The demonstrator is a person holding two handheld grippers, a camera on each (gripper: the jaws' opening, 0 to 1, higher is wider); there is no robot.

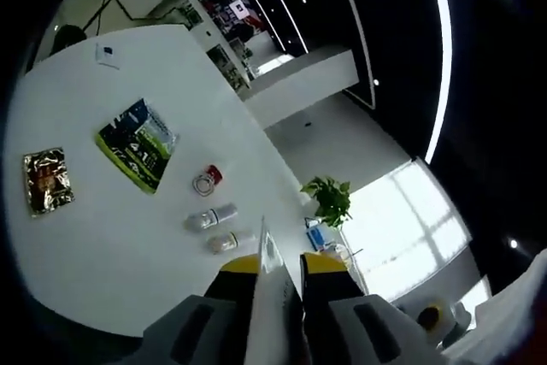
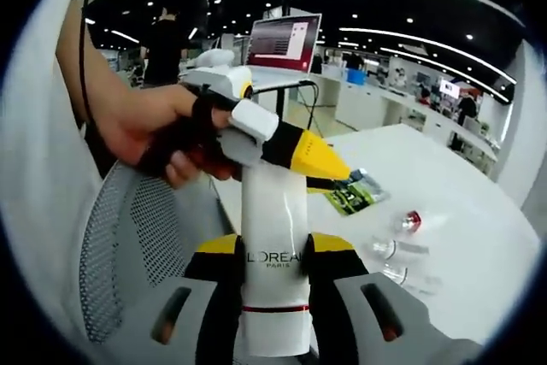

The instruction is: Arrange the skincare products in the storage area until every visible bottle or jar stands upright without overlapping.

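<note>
Right gripper (image 2: 275, 250): jaws clamped the tall white L'Oréal tube (image 2: 273, 245), upright above the white table (image 2: 461, 211)
Left gripper (image 1: 279, 267): pinched the tube's thin crimped end (image 1: 267, 250)
Table: clear bottles (image 1: 209, 218) lying down

I can read "L'OREAL PARIS" in dark letters on the white tube (image 2: 273, 254). No other words are clear enough for me to read.

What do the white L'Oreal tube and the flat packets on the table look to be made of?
L'Oreal tube: apparently soft plastic, smooth white satin surface, printed logo. Green packet: glossy printed film, probably plastic, showing highlights. Foil packet: crinkled metallic foil, going by its mottled reflections.
</note>
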